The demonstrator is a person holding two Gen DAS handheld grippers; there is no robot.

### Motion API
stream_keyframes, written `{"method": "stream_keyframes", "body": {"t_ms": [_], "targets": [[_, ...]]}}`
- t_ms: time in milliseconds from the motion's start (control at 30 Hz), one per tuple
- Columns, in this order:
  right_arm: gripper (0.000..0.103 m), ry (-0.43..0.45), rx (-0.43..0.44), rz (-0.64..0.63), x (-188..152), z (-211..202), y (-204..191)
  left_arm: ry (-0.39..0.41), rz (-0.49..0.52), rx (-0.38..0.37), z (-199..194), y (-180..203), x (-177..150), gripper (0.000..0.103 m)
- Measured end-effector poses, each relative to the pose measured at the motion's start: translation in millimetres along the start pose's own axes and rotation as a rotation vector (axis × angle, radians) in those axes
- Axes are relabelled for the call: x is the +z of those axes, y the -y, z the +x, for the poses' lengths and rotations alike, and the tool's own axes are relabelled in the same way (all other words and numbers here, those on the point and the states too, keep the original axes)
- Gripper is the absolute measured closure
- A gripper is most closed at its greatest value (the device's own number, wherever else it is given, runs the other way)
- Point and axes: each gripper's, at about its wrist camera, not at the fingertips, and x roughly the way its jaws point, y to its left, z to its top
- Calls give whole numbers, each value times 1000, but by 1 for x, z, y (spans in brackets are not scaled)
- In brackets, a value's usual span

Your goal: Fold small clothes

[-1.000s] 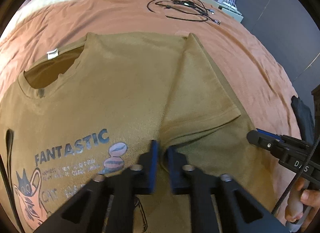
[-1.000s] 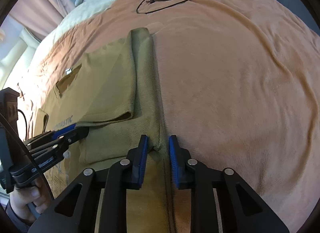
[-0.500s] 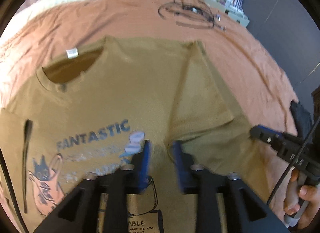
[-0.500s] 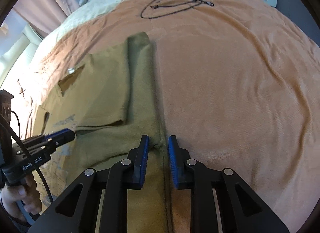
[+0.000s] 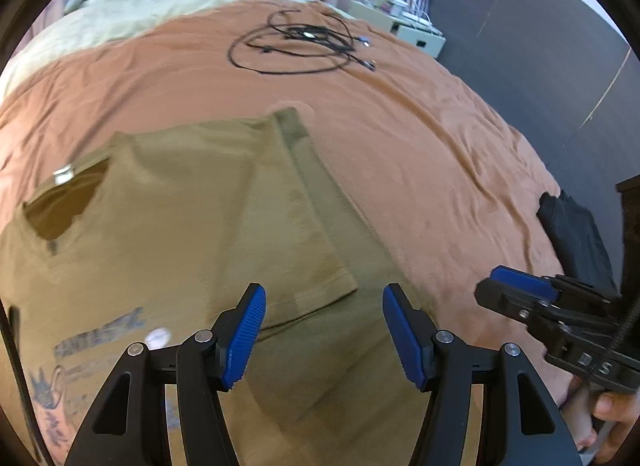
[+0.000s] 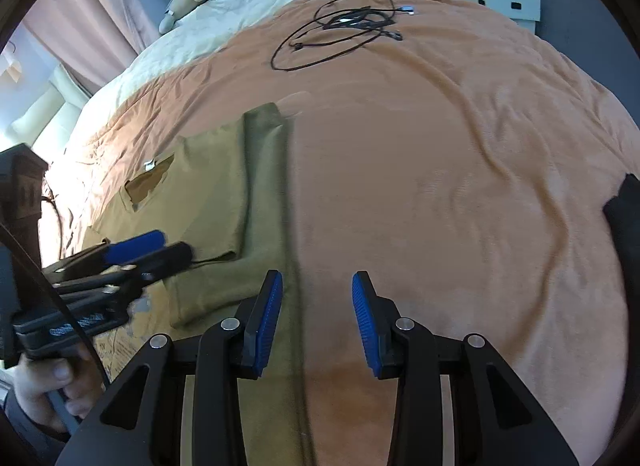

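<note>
Half a second ago both pairs of fingers were pinched nearly together on the folded side of the shirt; now we have let go. Our left gripper (image 5: 324, 336) stands wide apart above the cloth, holding nothing, and our right gripper (image 6: 318, 322) is spread wide too, empty, over the shirt's folded edge where it meets the blanket. Both have pulled back and risen, so more of the bed shows than before.

The one olive T-shirt (image 5: 172, 234) lies flat on the orange blanket (image 6: 440, 169), toward its left edge as the right wrist view shows it. Its one near sleeve (image 5: 292, 225) stays folded inward over the chest, with the side of the body folded in beside it, forming a straight edge along the blanket. The neck opening with its white tag faces the far-left side. The blue print is blurred.

We count one coil of black cables (image 5: 300, 45) near the blanket's far edge, well apart from the shirt, and one dark garment (image 5: 576, 234) at the blanket's right edge. One white box (image 6: 508, 1) stands beyond the far right corner.
</note>
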Motion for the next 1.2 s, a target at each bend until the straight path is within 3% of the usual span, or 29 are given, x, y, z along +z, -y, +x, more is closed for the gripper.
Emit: {"method": "stream_keyframes", "body": {"t_ms": [133, 167, 200, 300, 533, 667, 733, 833, 900, 1000, 1200], "targets": [[69, 3, 8, 13, -3, -6, 7, -13, 22, 29, 20, 8, 3, 42], [69, 6, 10, 14, -4, -7, 7, -26, 26, 43, 27, 9, 3, 54], [69, 11, 8, 15, -4, -7, 8, -49, 26, 51, 33, 8, 2, 75], [69, 33, 11, 13, -3, -10, 8, -42, 26, 65, 33, 2, 1, 97], [69, 49, 28, -12, 2, -5, -4, 27, -5, 86, -1, -32, 17, 97], [69, 55, 15, -18, 6, 2, -9, 48, -33, 138, -13, -56, 24, 97], [69, 57, 14, -21, 7, 5, -13, 42, -50, 183, -16, -69, 27, 97], [69, 43, 7, -29, 11, 13, -17, 43, -59, 353, -20, -90, 32, 81], [69, 49, -13, -38, 14, 17, -20, 69, -103, 314, -26, -104, 32, 66], [69, 47, -17, -53, 21, 23, -27, 79, -133, 269, -28, -116, 31, 65], [69, 9, -44, -103, 45, 55, -41, 40, -94, 215, -3, -115, 26, 65]]}}
